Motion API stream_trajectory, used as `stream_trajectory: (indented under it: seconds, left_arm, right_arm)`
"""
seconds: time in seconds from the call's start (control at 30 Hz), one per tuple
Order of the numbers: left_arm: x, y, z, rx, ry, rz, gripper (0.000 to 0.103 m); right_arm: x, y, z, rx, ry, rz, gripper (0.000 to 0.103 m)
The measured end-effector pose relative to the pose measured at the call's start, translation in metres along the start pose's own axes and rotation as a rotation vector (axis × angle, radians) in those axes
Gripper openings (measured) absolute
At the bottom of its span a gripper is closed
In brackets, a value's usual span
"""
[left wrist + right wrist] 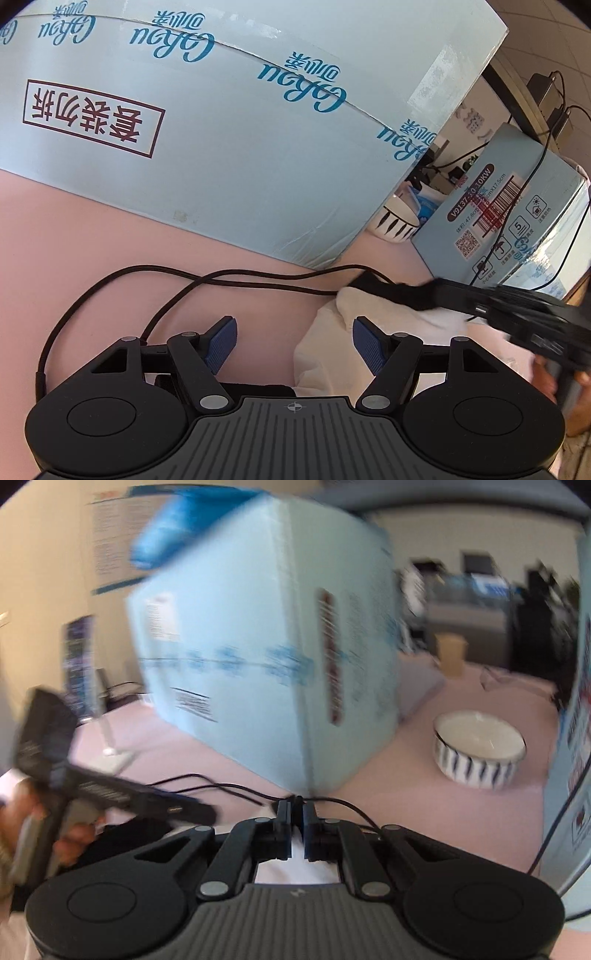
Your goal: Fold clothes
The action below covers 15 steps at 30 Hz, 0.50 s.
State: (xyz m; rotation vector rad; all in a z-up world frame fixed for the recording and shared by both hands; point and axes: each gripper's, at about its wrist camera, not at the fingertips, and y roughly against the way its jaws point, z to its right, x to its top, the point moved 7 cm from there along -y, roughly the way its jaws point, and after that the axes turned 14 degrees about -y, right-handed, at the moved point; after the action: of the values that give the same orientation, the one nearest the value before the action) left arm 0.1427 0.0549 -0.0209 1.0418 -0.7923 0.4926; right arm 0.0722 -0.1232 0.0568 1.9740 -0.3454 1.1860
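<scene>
I am holding my left gripper [294, 341] over the pink worktop [110, 236], jaws standing apart with nothing between them. The white garment [325, 354] is lying crumpled just beside and under my left gripper's right-hand finger. My right gripper [294, 825] is showing its jaws drawn together, pinching white cloth with a dark edge. A large pale blue box [229, 122] is standing beyond, a striped bowl [479, 751] near it.

Bowl [479, 751] right of big carton [266, 657]; cable [229, 278] before carton.
</scene>
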Motion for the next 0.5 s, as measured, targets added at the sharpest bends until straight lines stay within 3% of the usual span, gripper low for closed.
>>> stream_trajectory:
  seconds: [0.07,0.17,0.23,0.3,0.33,0.37,0.43,0.5]
  left_arm:
    - [-0.001,0.005,-0.002,0.008,-0.007,0.000,0.071]
    - [-0.001,0.010,-0.007,0.028,-0.013,0.000,0.071]
    - [-0.001,0.013,-0.010,0.038,-0.011,-0.001,0.071]
    - [-0.001,0.016,-0.012,0.045,-0.008,0.002,0.071]
    - [0.000,0.018,-0.012,0.047,-0.009,0.004,0.071]
    - [0.000,0.020,-0.012,0.051,-0.011,0.005,0.071]
    - [0.001,0.024,-0.012,0.055,-0.015,0.008,0.071]
    - [0.001,0.028,-0.009,0.047,-0.023,0.012,0.071]
  right_arm:
    - [-0.017,0.018,-0.027,0.013,0.166,-0.022,0.006]
    - [-0.068,0.030,-0.053,0.008,0.420,-0.194,0.010]
    - [-0.096,0.029,-0.053,0.000,0.473,-0.302,0.015]
    - [-0.092,0.039,-0.050,0.006,0.405,-0.278,0.034]
    - [-0.084,0.043,-0.050,0.028,0.352,-0.265,0.052]
    - [-0.070,0.049,-0.050,0.064,0.275,-0.221,0.063]
    - [-0.047,0.058,-0.056,0.086,0.214,-0.102,0.066]
    - [-0.043,0.050,-0.068,-0.011,0.344,-0.044,0.065]
